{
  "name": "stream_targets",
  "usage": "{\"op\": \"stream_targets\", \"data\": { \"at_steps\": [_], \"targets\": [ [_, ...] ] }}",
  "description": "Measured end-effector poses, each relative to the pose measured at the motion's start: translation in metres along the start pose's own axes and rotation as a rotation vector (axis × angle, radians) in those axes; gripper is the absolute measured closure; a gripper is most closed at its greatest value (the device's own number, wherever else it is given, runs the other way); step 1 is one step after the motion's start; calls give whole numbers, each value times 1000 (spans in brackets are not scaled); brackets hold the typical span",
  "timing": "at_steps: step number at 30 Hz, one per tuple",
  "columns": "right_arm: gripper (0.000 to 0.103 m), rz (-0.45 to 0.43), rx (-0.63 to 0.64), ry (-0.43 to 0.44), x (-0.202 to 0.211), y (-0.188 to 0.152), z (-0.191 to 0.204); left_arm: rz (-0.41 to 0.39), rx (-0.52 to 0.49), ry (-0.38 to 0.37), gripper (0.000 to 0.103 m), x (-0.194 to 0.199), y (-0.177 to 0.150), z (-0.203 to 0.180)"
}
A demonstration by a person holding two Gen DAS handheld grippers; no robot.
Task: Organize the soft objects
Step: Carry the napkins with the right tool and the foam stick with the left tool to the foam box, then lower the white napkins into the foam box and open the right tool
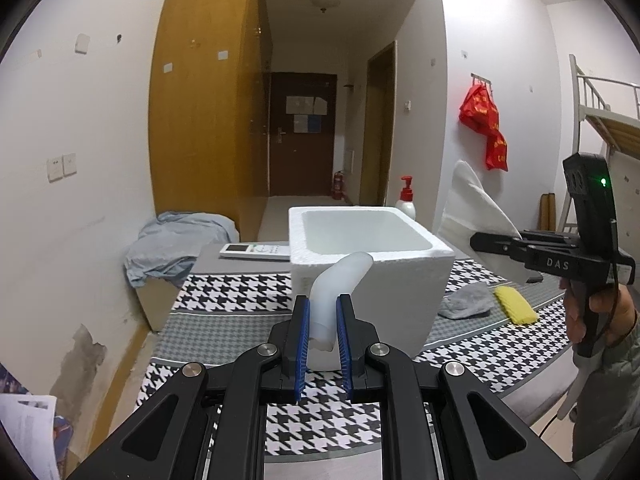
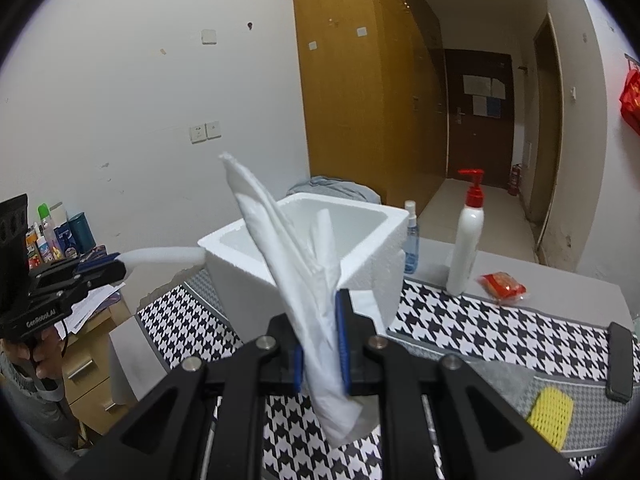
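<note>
Black left gripper (image 1: 322, 322) with blue pads squeezes a soft, bent white foam tube (image 1: 338, 280), whose far end reaches the rim of the white foam box (image 1: 400, 276). Black right gripper (image 2: 320, 336) pinches a folded white cloth (image 2: 280, 240) that sticks up beside the box. Both are above the black-and-white checked table cover (image 1: 240, 292), where a yellow sponge (image 1: 515, 305) and a grey rag (image 1: 468, 301) lie.

Pump bottle (image 2: 466, 240), spray bottle (image 2: 411, 240), remote (image 1: 256, 251) on table.
</note>
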State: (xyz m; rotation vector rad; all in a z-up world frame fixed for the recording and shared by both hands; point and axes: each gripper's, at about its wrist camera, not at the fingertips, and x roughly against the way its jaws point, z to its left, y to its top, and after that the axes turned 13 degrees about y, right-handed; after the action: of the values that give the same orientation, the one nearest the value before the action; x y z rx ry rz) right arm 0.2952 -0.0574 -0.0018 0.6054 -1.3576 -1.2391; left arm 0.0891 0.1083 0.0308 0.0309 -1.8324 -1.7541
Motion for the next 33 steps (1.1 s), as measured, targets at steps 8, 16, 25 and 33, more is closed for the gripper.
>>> {"op": "stream_targets", "data": {
  "at_steps": [8,16,25,33],
  "targets": [
    [86,16,26,13,-21,18,6,10,21,8,88,0,-2,10],
    [86,38,5,7,-42,30,5,13,31,9,88,-1,-5,15],
    [86,54,-12,-2,-62,41,0,12,33,16,88,-1,-6,20],
    [85,65,-40,-17,-74,47,-6,11,43,19,88,-3,-6,22]
  ]
}}
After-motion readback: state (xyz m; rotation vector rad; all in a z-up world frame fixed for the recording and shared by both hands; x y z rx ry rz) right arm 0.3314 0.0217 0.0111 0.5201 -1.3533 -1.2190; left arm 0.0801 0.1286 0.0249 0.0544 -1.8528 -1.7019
